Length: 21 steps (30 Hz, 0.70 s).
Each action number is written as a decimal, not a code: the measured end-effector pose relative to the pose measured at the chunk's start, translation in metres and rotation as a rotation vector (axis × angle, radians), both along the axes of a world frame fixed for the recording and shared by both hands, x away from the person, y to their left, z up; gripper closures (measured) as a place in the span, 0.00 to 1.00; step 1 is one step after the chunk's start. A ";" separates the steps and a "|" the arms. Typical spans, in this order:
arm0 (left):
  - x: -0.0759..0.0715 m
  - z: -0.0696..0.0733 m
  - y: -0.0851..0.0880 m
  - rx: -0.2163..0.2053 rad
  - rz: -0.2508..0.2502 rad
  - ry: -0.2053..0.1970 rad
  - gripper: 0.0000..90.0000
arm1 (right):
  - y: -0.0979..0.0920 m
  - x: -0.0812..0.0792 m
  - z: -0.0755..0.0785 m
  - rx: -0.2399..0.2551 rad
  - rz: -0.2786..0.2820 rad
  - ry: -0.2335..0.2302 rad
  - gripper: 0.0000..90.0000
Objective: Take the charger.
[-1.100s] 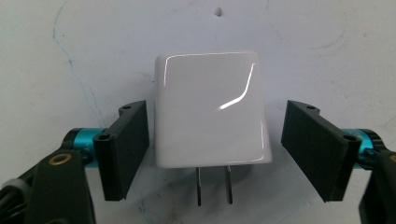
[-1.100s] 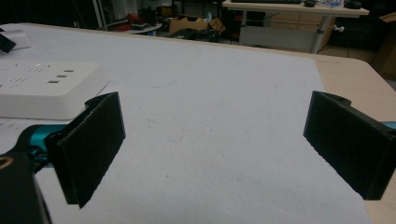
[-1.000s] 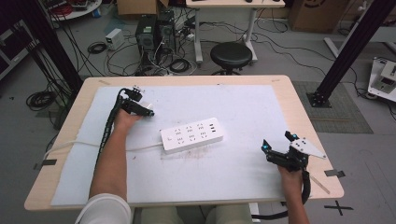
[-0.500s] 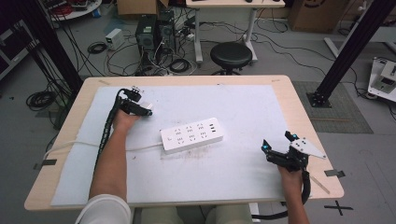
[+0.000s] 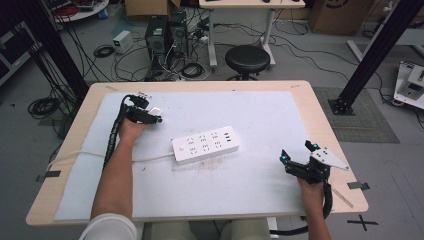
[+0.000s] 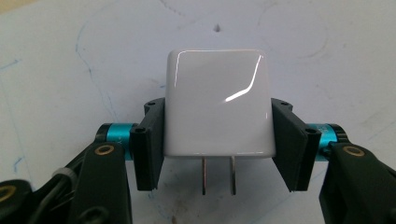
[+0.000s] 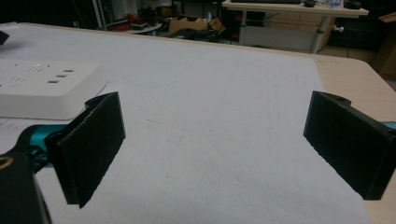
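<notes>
A glossy white plug adapter (image 6: 217, 102) with two metal prongs (image 6: 218, 175) pointing back toward the camera sits between the pads of my left gripper (image 6: 217, 140), which press on its two sides. In the high view that left gripper (image 5: 153, 116) is at the far left of the white mat, with the adapter (image 5: 156, 110) at its tip. A white power strip (image 5: 205, 145) lies flat at the mat's middle, to the right of it. My right gripper (image 5: 297, 151) rests near the front right, its jaws wide apart with bare mat between them (image 7: 215, 140). The strip (image 7: 46, 88) shows at that view's left.
The strip's white cord (image 5: 75, 156) runs left off the wooden table (image 5: 320, 100). The white mat (image 5: 260, 115) covers most of the tabletop. Beyond the far edge stand a black stool (image 5: 247, 57), computer towers (image 5: 162, 32) and loose floor cables.
</notes>
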<state>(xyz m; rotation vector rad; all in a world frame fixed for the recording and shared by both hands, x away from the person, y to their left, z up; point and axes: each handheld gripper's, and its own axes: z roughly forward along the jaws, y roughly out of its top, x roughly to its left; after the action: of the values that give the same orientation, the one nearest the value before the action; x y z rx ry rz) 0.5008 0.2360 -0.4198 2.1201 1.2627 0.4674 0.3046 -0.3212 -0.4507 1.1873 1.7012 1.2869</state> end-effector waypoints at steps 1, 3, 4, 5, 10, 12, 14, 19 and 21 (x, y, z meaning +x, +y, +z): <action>-0.001 0.001 0.000 -0.008 -0.001 -0.005 0.47 | 0.000 0.000 0.000 0.000 0.000 0.000 0.06; -0.008 0.007 0.001 -0.027 -0.006 -0.030 0.47 | 0.000 0.000 0.000 0.001 0.001 -0.001 0.06; -0.010 0.010 0.002 -0.026 -0.010 -0.038 0.47 | 0.000 0.000 0.000 0.002 0.001 0.001 0.06; -0.010 0.010 0.002 -0.026 -0.010 -0.038 0.47 | 0.000 0.000 0.000 0.004 0.003 0.002 0.06; -0.029 0.025 0.004 -0.062 -0.029 -0.103 0.47 | 0.000 0.000 0.000 -0.004 0.005 -0.004 0.06; -0.034 0.029 0.004 -0.068 -0.034 -0.121 0.47 | 0.000 0.000 0.000 -0.004 0.005 -0.001 0.06; -0.040 0.033 0.004 -0.080 -0.039 -0.143 0.47 | 0.000 0.000 0.000 0.000 0.006 0.005 0.06; -0.054 0.041 0.002 -0.097 -0.052 -0.186 0.47 | 0.000 0.000 0.000 -0.003 0.007 0.003 0.06; -0.062 0.043 0.001 -0.100 -0.061 -0.201 0.47 | 0.000 0.000 0.000 -0.003 0.008 0.003 0.06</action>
<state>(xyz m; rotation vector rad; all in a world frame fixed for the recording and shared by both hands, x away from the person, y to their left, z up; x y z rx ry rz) 0.4391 0.2375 -0.3763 1.9683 1.0829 0.5639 0.3048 -0.3212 -0.4507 1.1825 1.7111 1.2871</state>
